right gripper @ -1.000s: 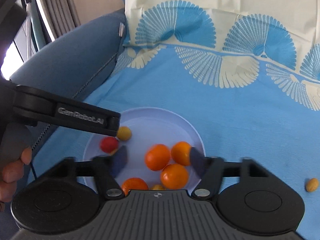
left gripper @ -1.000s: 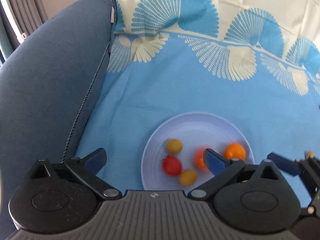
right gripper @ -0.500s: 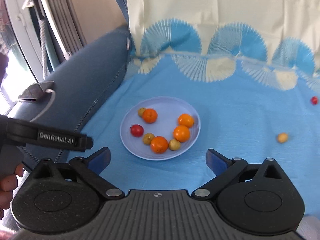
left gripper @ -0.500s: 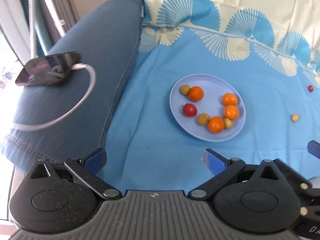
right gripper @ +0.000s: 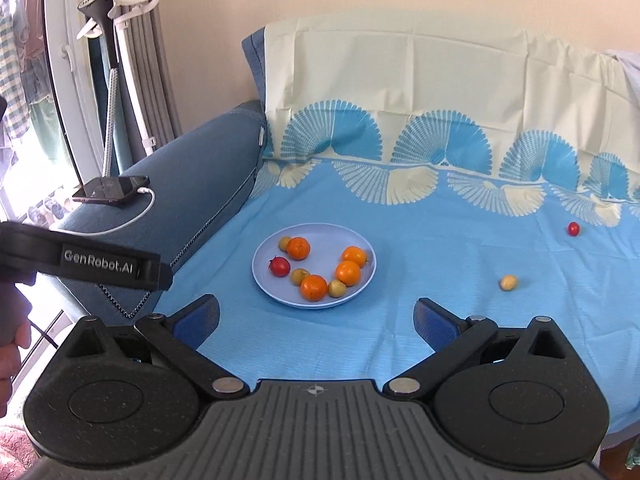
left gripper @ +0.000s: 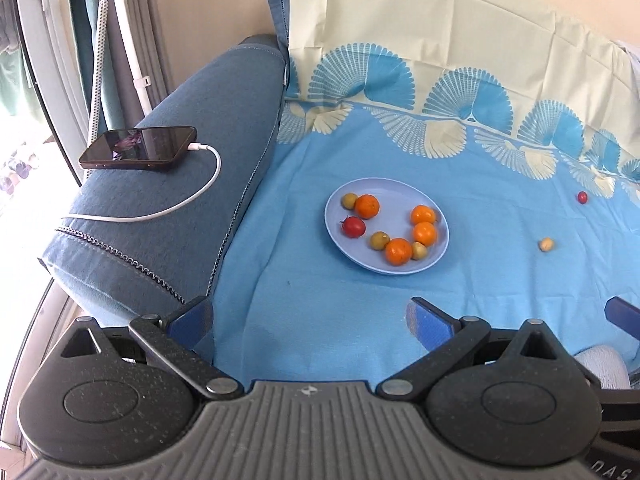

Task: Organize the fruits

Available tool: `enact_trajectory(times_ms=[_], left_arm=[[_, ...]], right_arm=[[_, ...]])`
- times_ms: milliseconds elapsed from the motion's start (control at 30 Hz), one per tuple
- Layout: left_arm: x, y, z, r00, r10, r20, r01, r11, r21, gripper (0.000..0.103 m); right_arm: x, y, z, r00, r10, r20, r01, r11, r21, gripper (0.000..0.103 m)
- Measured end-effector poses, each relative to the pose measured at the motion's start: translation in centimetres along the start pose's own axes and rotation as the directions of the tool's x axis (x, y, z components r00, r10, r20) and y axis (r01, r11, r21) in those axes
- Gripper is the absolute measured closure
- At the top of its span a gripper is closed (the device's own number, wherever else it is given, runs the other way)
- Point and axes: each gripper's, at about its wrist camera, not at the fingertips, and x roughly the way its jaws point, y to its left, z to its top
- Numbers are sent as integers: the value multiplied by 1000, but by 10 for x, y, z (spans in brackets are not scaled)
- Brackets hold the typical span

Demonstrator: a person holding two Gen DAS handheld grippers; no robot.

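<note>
The pale blue plate lies on the blue patterned cloth, and I take it as the landmark. On the plate there are four oranges, one of them at the near edge, one red tomato on the side toward the sofa armrest, and three small yellow-green fruits. To the right of the plate, apart from it, a small yellow fruit lies on the cloth, and further right and behind it a small red fruit. Left of the plate, on the armrest, a phone lies with a white cable. The left gripper is released, its jaws wide apart, well in front of the plate and holding nothing. The right gripper is also spread wide and empty, in front of the plate.
</note>
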Motion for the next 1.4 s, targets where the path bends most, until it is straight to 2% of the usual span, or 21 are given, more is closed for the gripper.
enact_trajectory(times_ms=[467, 1400], left_arm=[[-16, -1, -4, 1000, 7, 22, -7, 1000, 2, 0], [-9, -8, -2, 999, 32, 13, -32, 999, 38, 0]], right_arm=[[-20, 2, -2, 999, -9, 46, 10, 1000, -10, 1], [-13, -5, -4, 999, -19, 38, 17, 999, 41, 1]])
